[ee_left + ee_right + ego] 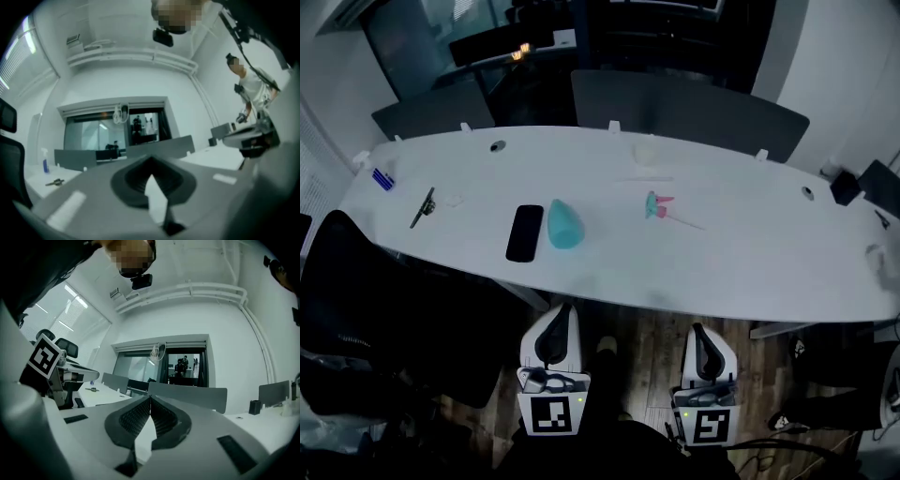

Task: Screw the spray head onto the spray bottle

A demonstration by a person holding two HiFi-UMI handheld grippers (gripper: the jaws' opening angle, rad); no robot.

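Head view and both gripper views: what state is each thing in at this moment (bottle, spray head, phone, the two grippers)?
spray bottle: lying on its side on the table, no head on it.
spray head: lying loose, apart from the bottle, not screwed on.
phone: flat, screen dark.
left gripper: shut, empty, off the table.
right gripper: shut, empty, off the table.

On the table [750, 272], phone [524, 232], spray bottle [564, 225] and spray head [657, 205] lie left to right.
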